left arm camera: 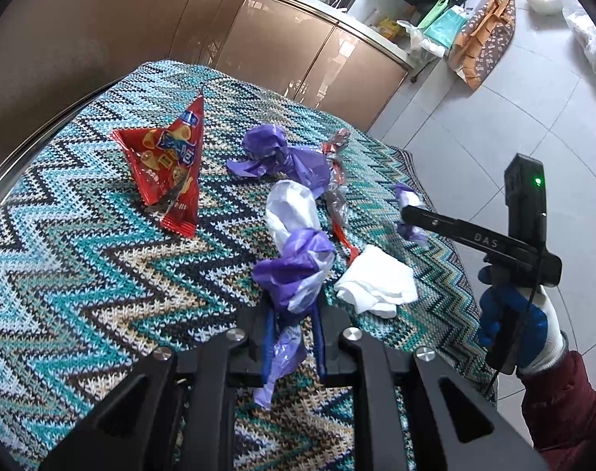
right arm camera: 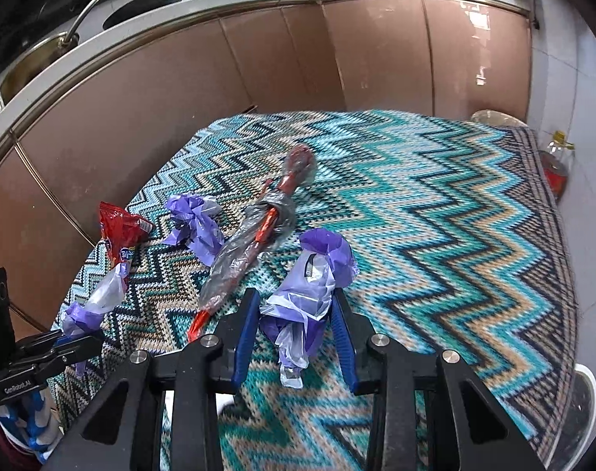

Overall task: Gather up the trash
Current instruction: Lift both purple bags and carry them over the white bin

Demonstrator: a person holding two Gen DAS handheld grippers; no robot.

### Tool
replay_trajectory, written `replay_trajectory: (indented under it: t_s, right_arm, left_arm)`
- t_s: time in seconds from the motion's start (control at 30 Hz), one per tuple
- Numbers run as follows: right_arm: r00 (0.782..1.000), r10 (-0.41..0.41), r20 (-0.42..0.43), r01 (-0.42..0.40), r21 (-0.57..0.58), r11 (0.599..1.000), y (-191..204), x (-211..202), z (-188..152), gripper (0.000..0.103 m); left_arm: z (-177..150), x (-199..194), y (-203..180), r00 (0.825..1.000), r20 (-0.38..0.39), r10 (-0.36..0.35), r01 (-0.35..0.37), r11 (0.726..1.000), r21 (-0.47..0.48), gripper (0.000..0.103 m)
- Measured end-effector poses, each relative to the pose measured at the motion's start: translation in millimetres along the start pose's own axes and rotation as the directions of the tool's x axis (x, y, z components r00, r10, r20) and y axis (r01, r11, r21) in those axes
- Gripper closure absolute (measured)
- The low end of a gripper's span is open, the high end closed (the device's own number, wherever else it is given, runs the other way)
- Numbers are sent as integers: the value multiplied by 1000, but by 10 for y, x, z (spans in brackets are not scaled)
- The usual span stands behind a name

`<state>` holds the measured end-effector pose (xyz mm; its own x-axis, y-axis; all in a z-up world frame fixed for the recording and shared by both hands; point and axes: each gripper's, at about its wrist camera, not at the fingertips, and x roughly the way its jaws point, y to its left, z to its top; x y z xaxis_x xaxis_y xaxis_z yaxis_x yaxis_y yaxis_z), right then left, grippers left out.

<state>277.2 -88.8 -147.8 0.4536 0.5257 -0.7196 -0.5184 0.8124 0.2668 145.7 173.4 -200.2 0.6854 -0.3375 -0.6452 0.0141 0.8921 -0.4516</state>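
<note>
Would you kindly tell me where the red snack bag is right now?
In the left wrist view the red snack bag stands tent-like on the zigzag cloth, at left, beside the loose purple bag.

The black finger of the right gripper [left arm camera: 409, 212] bears the white letters "DAS". The black clamp body of the left gripper [right arm camera: 68, 339] bears "GenRobot.AI". Print on the red foil snack bag [left arm camera: 168, 165] is illegible.

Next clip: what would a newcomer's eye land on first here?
Each gripper is shut on a crumpled purple-and-white plastic bag: the left gripper and the right gripper. Behind them, on the zigzag teal knitted cloth, a red snack packet stands tent-like at the left.
</note>
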Motion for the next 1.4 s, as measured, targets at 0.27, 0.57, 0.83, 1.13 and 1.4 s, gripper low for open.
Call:
replay_trajectory:
  t_s: [0.27,0.57,0.83,1.13,1.4]
  right_arm:
    - [998,-9,63,8,14,1000,-40,-434,-124,69]
    - [986,-34,165,23,65,998,-281,-1067,-324,69]
    - [966,-77,248,48,121,991,-593,-1568,-550,69]
    - [942,-128,311,66,202,977,-968,-1969,-794,69]
    - [918,-221,331,116,307,944,-1452,-2333,-1119,69]
  left_arm:
    - [-49,-238,-92,999,29,15,-16,1000,17,88]
    - [-106,-497,-298,998,51,43,-45,998,42,88]
    - [-123,-648,-557,997,61,54,-58,996,63,88]
    - [-83,-690,-951,998,49,35,-41,992,117,88]
    - [19,-303,-1544,1000,-19,-25,28,972,235,88]
